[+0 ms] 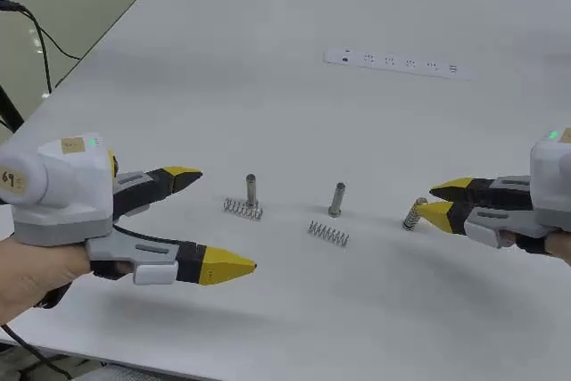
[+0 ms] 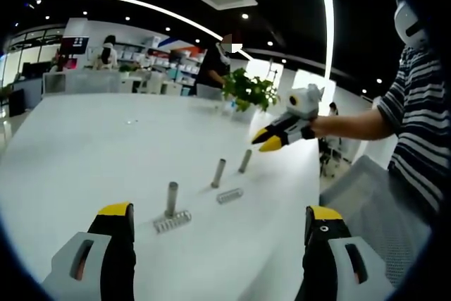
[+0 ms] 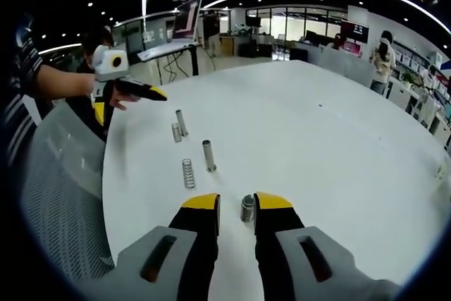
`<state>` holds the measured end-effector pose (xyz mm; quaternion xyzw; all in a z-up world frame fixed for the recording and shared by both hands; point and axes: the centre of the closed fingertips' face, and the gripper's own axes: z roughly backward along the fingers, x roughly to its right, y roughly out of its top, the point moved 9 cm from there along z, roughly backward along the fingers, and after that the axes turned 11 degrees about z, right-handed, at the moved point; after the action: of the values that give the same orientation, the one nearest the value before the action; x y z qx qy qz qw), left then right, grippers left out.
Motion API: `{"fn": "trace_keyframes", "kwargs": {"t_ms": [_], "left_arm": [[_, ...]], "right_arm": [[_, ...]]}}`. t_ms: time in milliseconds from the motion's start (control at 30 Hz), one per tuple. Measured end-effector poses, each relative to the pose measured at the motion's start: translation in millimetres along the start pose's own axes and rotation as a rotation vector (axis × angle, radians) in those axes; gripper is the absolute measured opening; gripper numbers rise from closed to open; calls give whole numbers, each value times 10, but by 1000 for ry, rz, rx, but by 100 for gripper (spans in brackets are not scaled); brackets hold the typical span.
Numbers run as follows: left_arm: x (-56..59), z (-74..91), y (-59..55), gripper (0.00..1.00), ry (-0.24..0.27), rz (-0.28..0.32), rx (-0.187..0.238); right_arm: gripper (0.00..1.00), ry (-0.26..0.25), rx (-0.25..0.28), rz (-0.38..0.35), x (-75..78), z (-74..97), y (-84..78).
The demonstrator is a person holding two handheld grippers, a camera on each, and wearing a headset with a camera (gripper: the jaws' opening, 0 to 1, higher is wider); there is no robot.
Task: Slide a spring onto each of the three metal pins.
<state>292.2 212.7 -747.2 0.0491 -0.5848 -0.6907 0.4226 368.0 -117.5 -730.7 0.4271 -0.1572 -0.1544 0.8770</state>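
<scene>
While both tongs hang over the white table [image 1: 294, 15], one pin of three wears its spring.
Head view: left tongs [image 1: 207, 218] spread wide, sticker [image 1: 11, 181] reads "69"; left pin [image 1: 251, 190] and middle pin [image 1: 337, 198] upright, bare, first spring [image 1: 242, 210] and second spring [image 1: 327, 234] lying just beside them. Left gripper view: pins in a row, grey steel. Right gripper view: right tongs [image 3: 237, 204] narrowly parted around third pin [image 3: 247, 209], coil on it; contact unclear.

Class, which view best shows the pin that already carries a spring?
The right gripper view: the spring-covered pin stands close up at the tips of the right gripper, coils plain. The head view shows it small; the left gripper view shows it far off, coils indistinct.
</scene>
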Motion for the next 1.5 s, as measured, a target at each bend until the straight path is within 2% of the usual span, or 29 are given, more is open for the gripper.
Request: {"fn": "trace_keyframes", "kwargs": {"t_ms": [100,467,833,1067,1500], "left_arm": [[-2,8,1,98,2,-2,0],[5,38,-39,98,13,-13,-15],[21,46,-37,98,13,-16,-17],[22,59,-29,98,14,-22,-22],[14,63,-18,98,13,-22,-28]], "right_arm": [[17,4,18,-28,-28,25,-8],[16,11,6,-56,-154,69,-148],[17,26,-10,-47,-222,60,-177],[17,51,-31,2,-259,-8,-107],[16,112,-30,110,-331,-238,164]]}}
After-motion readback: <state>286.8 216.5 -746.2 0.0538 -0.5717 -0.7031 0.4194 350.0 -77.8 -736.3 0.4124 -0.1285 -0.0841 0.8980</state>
